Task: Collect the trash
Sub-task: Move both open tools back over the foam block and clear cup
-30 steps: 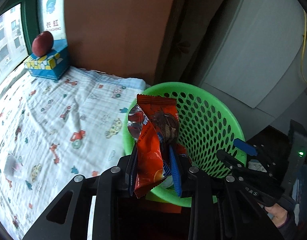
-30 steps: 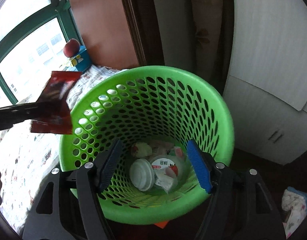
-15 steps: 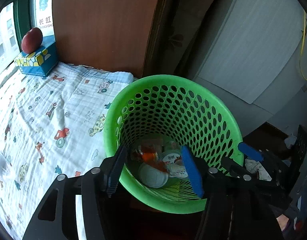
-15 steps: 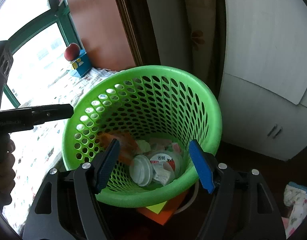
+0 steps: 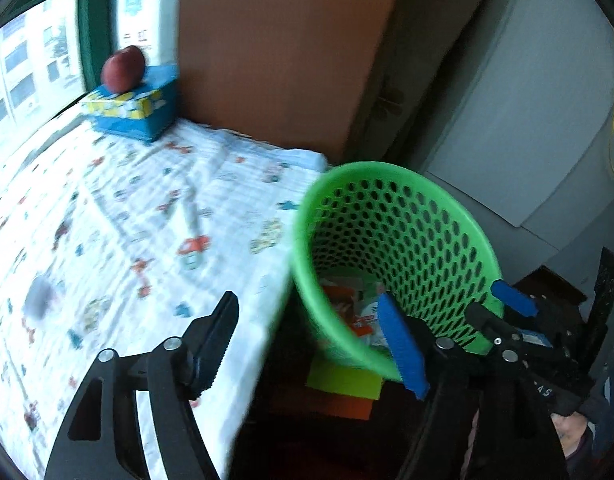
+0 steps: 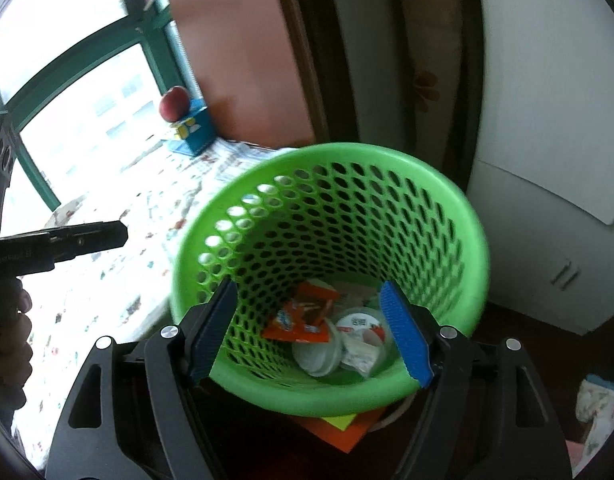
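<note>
Now, from the left: the red apple (image 5: 123, 68) sits on the blue tissue box (image 5: 137, 110) at the window end, well clear of the action, and the counter's car-print cloth (image 5: 147, 216) runs from there to the green basket (image 5: 391, 248), which stands just beside the counter's edge, presumably so trash can go straight over the rim. The left tongs (image 5: 313, 340) hang wide apart and empty over that edge, the black pad above the cloth, the blue pad in front of the basket's near rim. Their jaws have just been opening, with nothing between them. A second ago they pinched the orange snack wrapper (image 6: 303, 316) upright over the basket; that wrapper now lies at the bottom, beside the white lid (image 6: 317, 354) and the yogurt cup (image 6: 363, 330). So that drop looks done, and the left view has since slid toward the cloth, perhaps hunting the next piece. A blurred grey thing (image 5: 39, 296) lies on the cloth at far left; I cannot tell what it is. Over on the right, the right tongs (image 6: 311, 332) hover spread over the basket mouth, gripping nothing, their jaws also having just been opening.
</note>
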